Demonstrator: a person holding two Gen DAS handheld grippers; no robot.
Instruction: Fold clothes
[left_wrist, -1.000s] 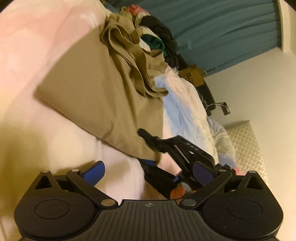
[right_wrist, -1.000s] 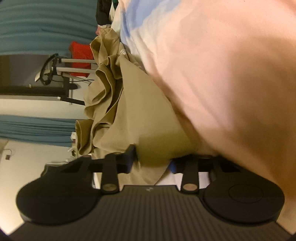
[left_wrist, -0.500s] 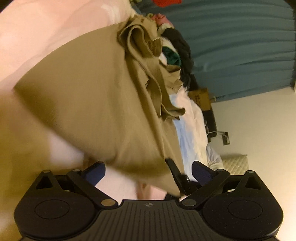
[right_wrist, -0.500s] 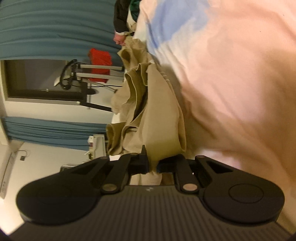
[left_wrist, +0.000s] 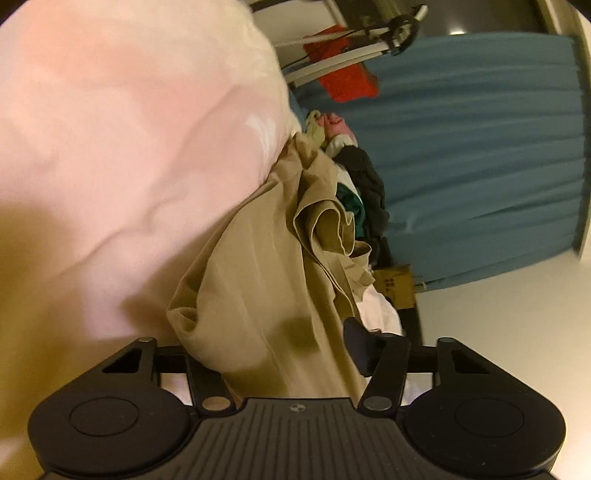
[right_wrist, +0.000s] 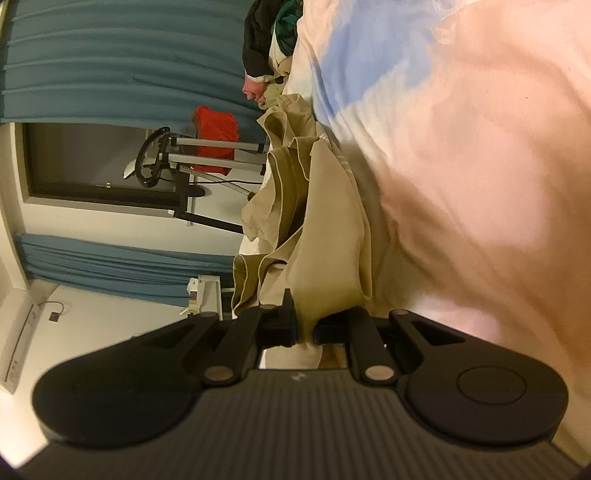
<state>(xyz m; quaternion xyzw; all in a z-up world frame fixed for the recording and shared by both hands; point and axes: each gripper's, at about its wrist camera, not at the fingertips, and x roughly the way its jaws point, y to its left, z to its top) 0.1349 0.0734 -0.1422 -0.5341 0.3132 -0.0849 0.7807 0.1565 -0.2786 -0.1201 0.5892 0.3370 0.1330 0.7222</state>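
While bunched, tan garment (right_wrist: 325, 236) pinched in right tongs (right_wrist: 304, 328); folds rumpled

One tan garment (left_wrist: 266, 295) is showing, with one pile of mixed clothes (left_wrist: 354, 184) lying at its two o'clock. One red cloth (left_wrist: 347, 81) is hanging at twelve o'clock, and one cardboard box (left_wrist: 397, 288) is sitting at three o'clock.

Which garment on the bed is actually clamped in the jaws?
The tan garment: the right gripper is shut on its edge. The dark clothes lie untouched in the far pile.
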